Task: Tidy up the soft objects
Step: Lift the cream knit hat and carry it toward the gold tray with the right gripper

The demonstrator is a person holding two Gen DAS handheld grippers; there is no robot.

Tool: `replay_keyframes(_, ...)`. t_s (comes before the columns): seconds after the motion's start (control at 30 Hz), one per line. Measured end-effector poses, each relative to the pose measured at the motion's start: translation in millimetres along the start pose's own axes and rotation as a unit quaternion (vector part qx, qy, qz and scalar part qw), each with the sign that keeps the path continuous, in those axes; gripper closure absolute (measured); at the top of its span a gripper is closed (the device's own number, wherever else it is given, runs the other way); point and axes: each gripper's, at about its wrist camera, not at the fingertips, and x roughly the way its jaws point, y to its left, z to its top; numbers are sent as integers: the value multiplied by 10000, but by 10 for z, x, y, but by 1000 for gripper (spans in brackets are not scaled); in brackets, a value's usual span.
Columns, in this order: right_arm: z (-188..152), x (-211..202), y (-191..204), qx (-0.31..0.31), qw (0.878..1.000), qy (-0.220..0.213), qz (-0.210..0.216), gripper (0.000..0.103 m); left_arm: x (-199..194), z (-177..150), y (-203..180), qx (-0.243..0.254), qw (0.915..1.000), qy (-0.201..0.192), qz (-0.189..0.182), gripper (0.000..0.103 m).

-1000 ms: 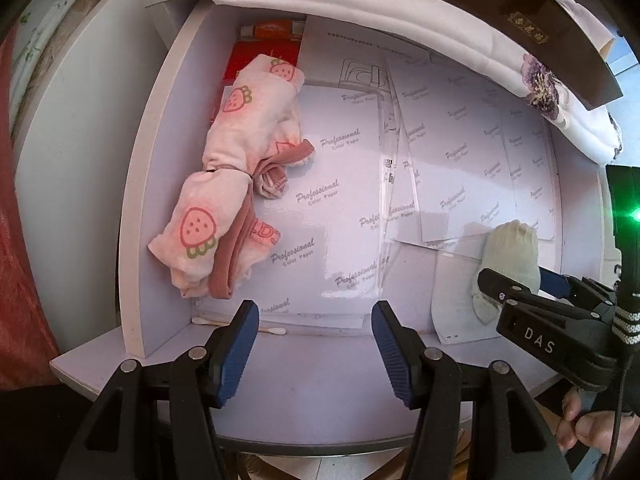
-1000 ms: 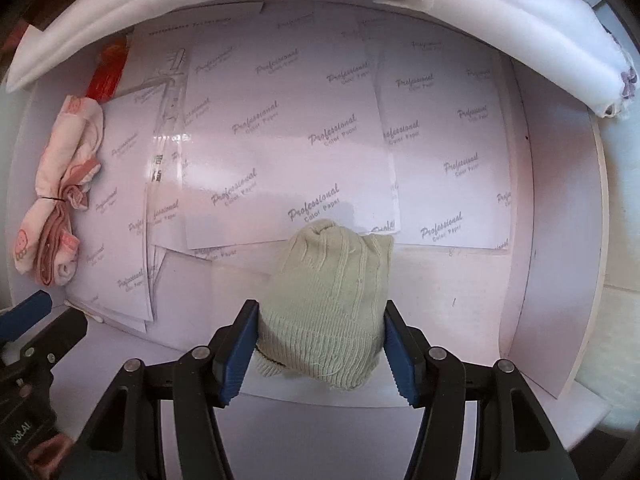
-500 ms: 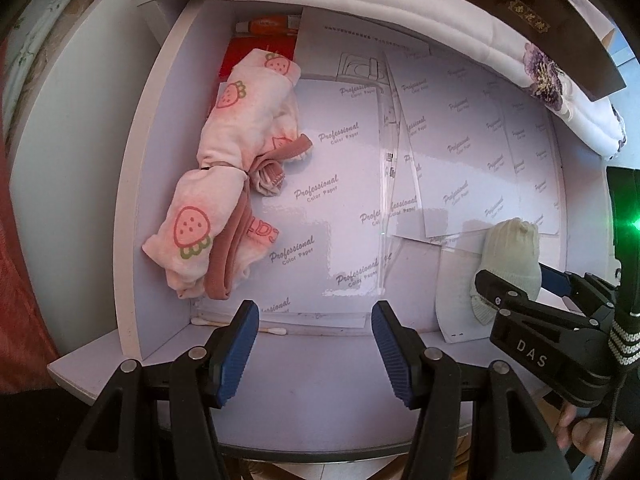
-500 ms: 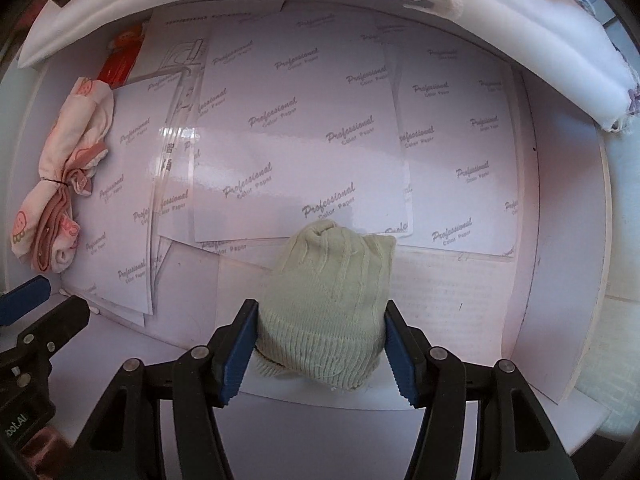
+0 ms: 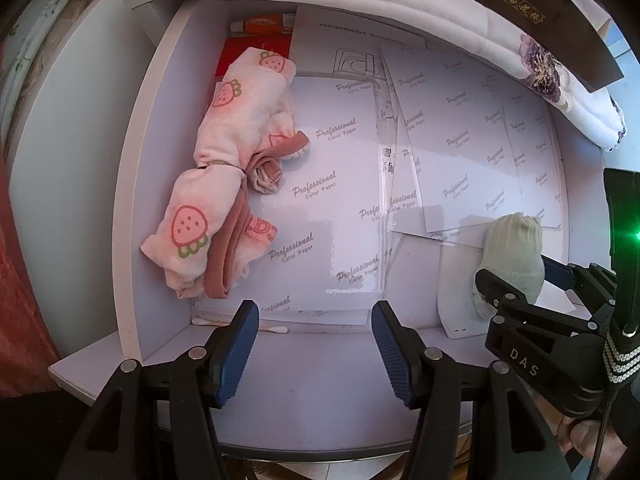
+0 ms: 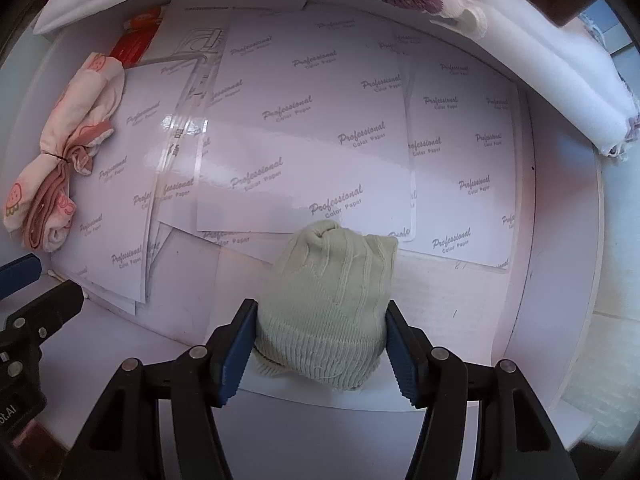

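Observation:
A pale green knitted sock roll (image 6: 328, 304) sits near the front right of a white drawer (image 5: 136, 200). My right gripper (image 6: 320, 348) points down over the roll, with both blue pads against its sides, shut on it. The left wrist view shows the same roll (image 5: 516, 248) between those fingers. A pink strawberry-print cloth bundle (image 5: 224, 184), tied in the middle, lies along the drawer's left wall, and it also appears (image 6: 60, 168) in the right wrist view. My left gripper (image 5: 316, 352) hangs open and empty over the drawer's front edge, apart from the pink bundle.
Glossy printed paper sheets (image 5: 452, 148) cover the drawer floor. A red packet (image 5: 248, 52) and an orange tube (image 5: 264, 24) lie in the far left corner. A cotton swab (image 5: 276, 329) rests by the front wall. A white embroidered cloth (image 5: 400, 4) overhangs the back.
The right wrist view has turned slightly, with the green roll still between the pads. The left gripper and the pink bundle have not moved.

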Motion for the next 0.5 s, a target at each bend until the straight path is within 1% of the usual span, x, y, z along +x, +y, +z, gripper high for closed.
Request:
replay_keyframes(0.23,0,-100,-8,34,10000,-53,70,42,7,5,11,23,10000,7,11,44)
replay_keyframes(0.33,18,-278,-8,108,9994,-215,231,42,6,6,7,19,10000,17,9,44)
replay_keyframes(0.5,39,-670,7,142,9960,-640,601,42,4,11,2,6,10000,13,-6,44)
